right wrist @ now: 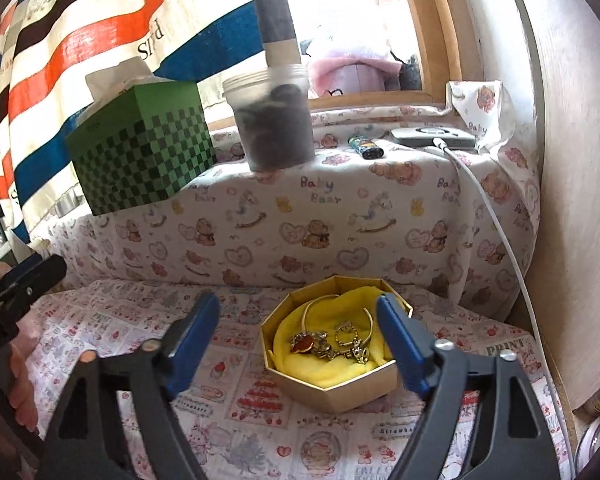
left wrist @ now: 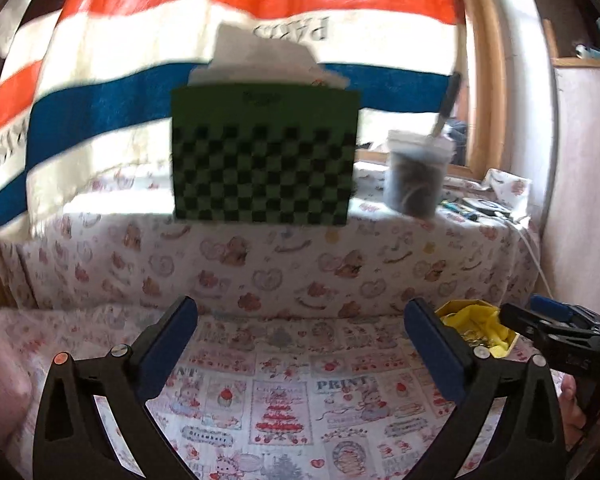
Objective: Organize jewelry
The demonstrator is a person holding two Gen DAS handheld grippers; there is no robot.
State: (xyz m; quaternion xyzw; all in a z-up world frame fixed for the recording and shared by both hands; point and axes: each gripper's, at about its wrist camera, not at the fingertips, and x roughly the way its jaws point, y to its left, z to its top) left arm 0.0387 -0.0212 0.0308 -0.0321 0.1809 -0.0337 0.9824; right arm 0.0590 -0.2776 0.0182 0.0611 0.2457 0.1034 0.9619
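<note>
Printed cloth [right wrist: 260, 412] covers the bed where both tongs, left gripper [left wrist: 300, 354] and right gripper [right wrist: 300, 344], stand wide and empty. Ahead of the right one's fingers, the gold octagonal box [right wrist: 336, 390] cradles bangles and rings [right wrist: 332, 340] on yellow padding, apparently gathered for sorting.

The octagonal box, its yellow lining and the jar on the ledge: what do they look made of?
Octagonal box: likely cardboard with a matte gold finish; flat folded walls, thin rim. Yellow lining: soft cloth, judging by its folds. Jar: translucent plastic, probably; cloudy wall with dark contents showing through. Jewelry: gold-toned metal by its shine; one piece holds an orange stone.
</note>
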